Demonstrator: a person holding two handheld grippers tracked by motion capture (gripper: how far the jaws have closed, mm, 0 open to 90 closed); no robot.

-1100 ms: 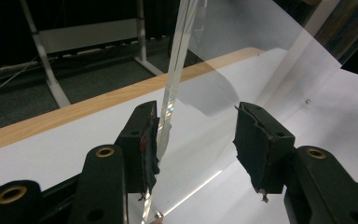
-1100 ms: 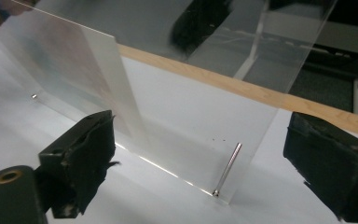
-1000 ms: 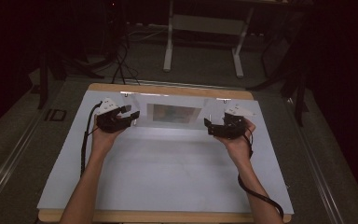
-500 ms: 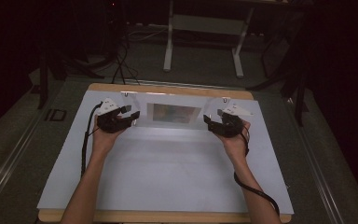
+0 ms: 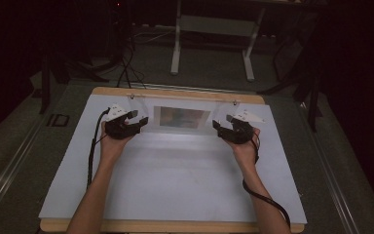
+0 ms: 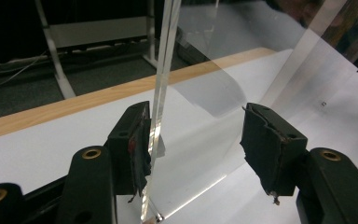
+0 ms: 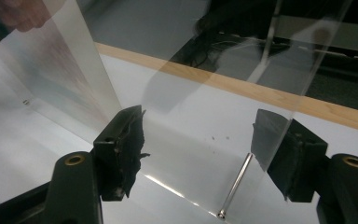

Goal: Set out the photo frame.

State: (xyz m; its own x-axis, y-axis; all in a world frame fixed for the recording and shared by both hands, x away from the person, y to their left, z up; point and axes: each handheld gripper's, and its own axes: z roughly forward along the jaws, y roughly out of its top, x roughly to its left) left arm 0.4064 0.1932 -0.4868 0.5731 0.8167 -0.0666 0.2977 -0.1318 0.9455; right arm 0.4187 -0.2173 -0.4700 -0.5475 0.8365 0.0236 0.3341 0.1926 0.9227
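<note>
Clear acrylic stand (image 5: 182, 117) w/ a picture insert sits upright at the far middle of the surface (image 5: 175, 185), just in front of the wooden far edge (image 5: 175, 92). Left claw (image 5: 135, 122) is at the stand's left end; right claw (image 5: 219, 127) at its right end, both hands resting on the surface. Left gripper view: the stand's edge (image 6: 161, 93) rises between the jaws, close against the left pad (image 6: 137, 140), poss. touching; the other pad (image 6: 265, 144) stands well apart from it. Left claw (image 6: 196, 144) is released, jaws having just been opening wider, panel between them but not pinched. Right gripper view: the clear panel (image 7: 191, 84) passes between the jaws; the far pad (image 7: 284, 154) is seen partly through the panel's end, near pad (image 7: 123, 144) stands apart from the sheet. Right claw (image 7: 200, 149) had been closing in a moment back, w/ the panel between the jaws, but a gap shows on the near side, so not clenched: released. A metal pin (image 7: 235, 186) lies at the panel's foot between the jaws. Whether the far pad touches the panel: cannot tell. Cable (image 5: 93, 146) trails from the left gripper along the forearm; another (image 5: 268, 202) from the right.
</note>
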